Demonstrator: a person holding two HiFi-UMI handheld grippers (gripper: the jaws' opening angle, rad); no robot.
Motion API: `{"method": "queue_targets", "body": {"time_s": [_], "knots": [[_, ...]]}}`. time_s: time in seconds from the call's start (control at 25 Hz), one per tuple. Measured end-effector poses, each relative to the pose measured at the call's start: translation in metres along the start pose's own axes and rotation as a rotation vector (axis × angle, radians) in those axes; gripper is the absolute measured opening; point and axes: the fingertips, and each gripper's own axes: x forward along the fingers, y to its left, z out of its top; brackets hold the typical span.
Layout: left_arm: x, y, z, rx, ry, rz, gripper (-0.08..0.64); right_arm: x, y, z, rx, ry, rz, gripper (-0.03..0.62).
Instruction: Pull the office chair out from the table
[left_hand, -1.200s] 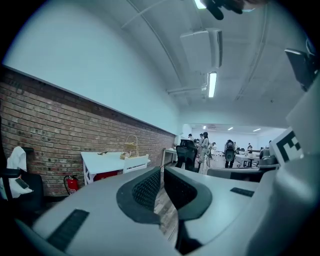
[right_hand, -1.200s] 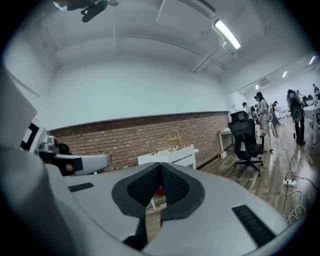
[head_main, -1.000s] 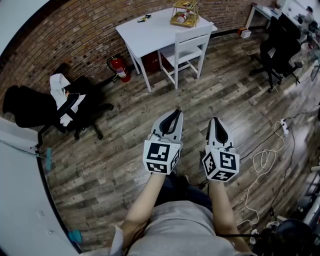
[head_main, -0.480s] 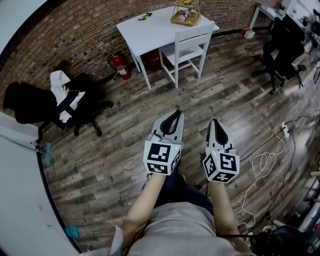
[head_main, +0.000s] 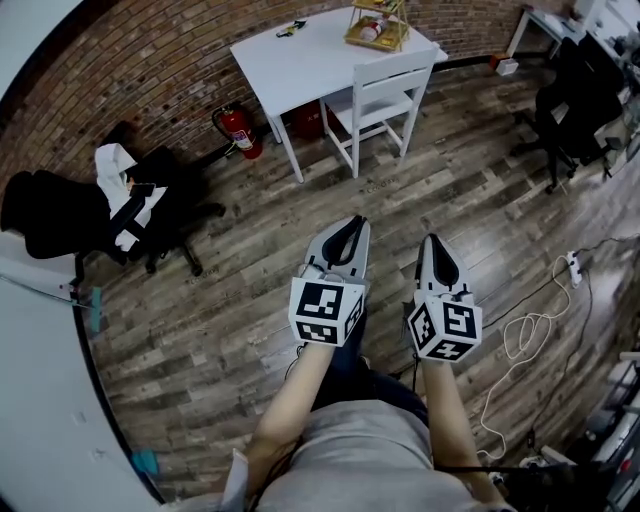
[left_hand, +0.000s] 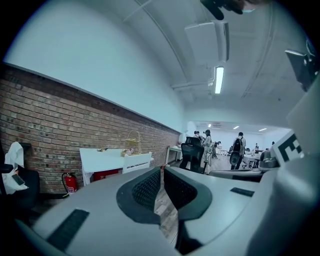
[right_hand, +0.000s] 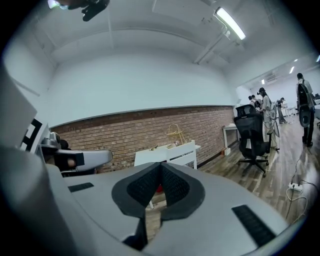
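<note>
Your left gripper (head_main: 349, 224): jaws all but together, empty. Your right gripper (head_main: 432, 242): jaws together, empty. White chair (head_main: 380, 95): tucked at white worktop (head_main: 300, 58) by brick wall (head_main: 150, 70), well apart from both grippers.

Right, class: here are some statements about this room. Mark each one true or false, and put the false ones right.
1. A white chair stands pushed in at the white table. True.
2. The fire extinguisher stands on the table. False: it stands on the floor by the brick wall, left of the table.
3. The right gripper grips the white chair's back. False: its jaws are together on nothing, well short of the chair.
4. A white garment lies over the black office chair at the left. True.
5. A yellow wire basket stands on the white table. True.
</note>
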Motion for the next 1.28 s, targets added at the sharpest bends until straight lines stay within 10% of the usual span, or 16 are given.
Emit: {"method": "queue_targets", "body": {"time_s": [1.28], "knots": [[0.192, 0.148, 0.051, -0.044, 0.015, 0.009, 0.032, 0.231, -0.016, 0.056, -0.033, 0.045, -0.016, 0.015]]}}
